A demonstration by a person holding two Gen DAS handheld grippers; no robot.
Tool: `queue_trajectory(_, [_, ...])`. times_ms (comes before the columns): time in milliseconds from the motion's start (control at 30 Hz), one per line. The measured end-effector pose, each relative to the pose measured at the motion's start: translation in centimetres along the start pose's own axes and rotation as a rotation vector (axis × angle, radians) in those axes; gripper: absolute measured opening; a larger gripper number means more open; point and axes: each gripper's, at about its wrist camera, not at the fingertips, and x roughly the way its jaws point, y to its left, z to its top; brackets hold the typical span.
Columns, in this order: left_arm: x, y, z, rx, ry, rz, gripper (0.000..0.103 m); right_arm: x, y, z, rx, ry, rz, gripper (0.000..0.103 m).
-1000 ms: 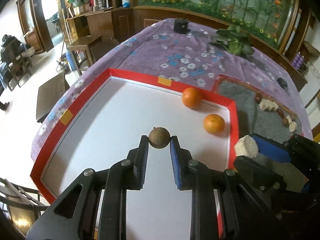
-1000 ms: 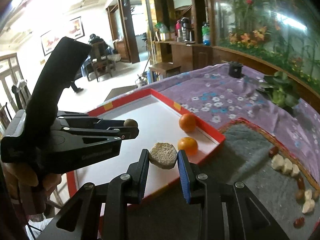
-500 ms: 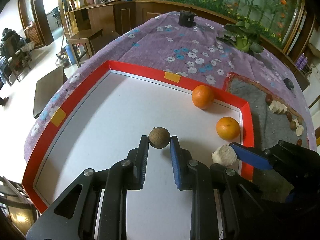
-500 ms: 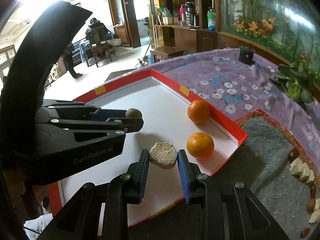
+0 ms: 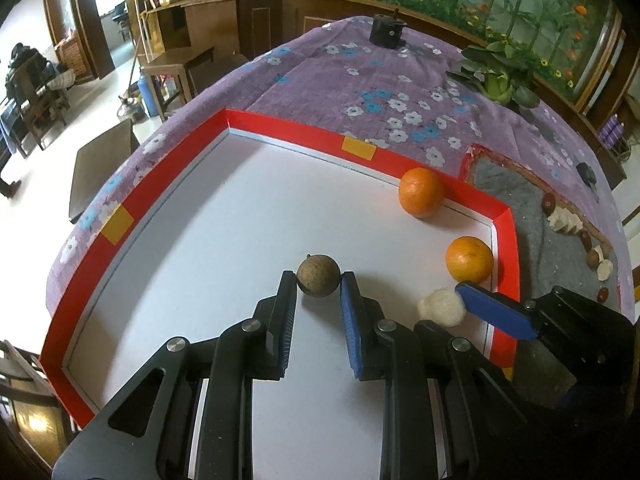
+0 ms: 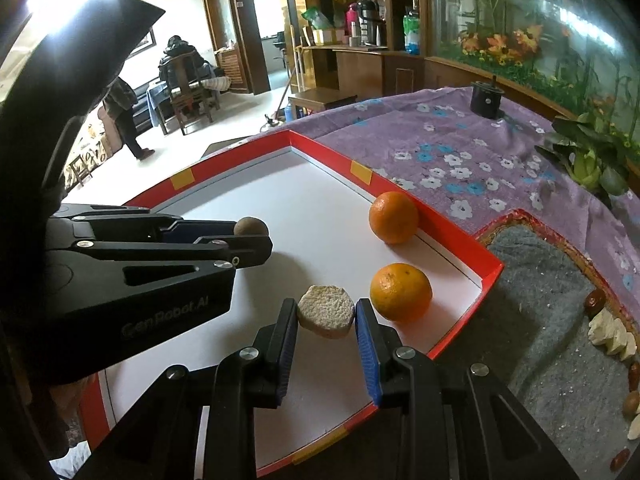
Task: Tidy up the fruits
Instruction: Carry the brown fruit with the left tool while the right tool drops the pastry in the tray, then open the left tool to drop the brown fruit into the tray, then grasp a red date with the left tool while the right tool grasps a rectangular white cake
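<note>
My left gripper (image 5: pixel 319 280) is shut on a small round brown fruit (image 5: pixel 318 275) and holds it over the white floor of the red-rimmed tray (image 5: pixel 304 132). My right gripper (image 6: pixel 326 312) is shut on a pale rough slice of fruit (image 6: pixel 326 311) over the tray's near right part, beside one orange (image 6: pixel 401 292). A second orange (image 6: pixel 393 217) rests against the far rim. In the right wrist view the left gripper (image 6: pixel 256 236) reaches in from the left with the brown fruit (image 6: pixel 250 226). In the left wrist view the right gripper (image 5: pixel 448 304) holds the slice (image 5: pixel 441 306) near the orange (image 5: pixel 469 259).
A grey mat (image 6: pixel 552 300) with a red-brown border lies right of the tray, with pale fruit pieces (image 6: pixel 612 336) and dark red dates (image 6: pixel 595 301) along its right edge. A purple flowered cloth (image 5: pixel 380 80) covers the table. A black cylinder (image 5: pixel 386 32) and a green plant (image 5: pixel 496 76) stand at the back.
Both grippers have moved forward and down over the tray with their fruits. The right gripper has carried the slice from above the tray's right rim to inside it, beside the near orange.
</note>
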Motion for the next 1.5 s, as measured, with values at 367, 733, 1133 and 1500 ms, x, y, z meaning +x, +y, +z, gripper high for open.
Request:
queue_trajectory(367, [-2.2, -1.9, -0.5, 0.01, -0.054, -0.023, 0.045, -6.1, -2.5, -1.4, 0.095, -0.142, 0.036, 0.047])
queue_trajectory(733, [-4.9, -9.6, -1.0, 0.125, -0.118, -0.114, 0.045, -12.2, -7.9, -5.1, 0.217, -0.203, -0.106, 0.05])
queue_trajectory(1133, [-4.5, -18.9, -1.9, 0.263, -0.089, -0.216, 0.045, -18.7, -14.3, -11.9, 0.336, -0.235, -0.298, 0.064])
queue_trajectory(1500, [-1.8, -27.5, -3.7, 0.4, 0.013, -0.301, 0.045, -21.8, -19.9, -18.0, 0.429, -0.212, -0.398, 0.065])
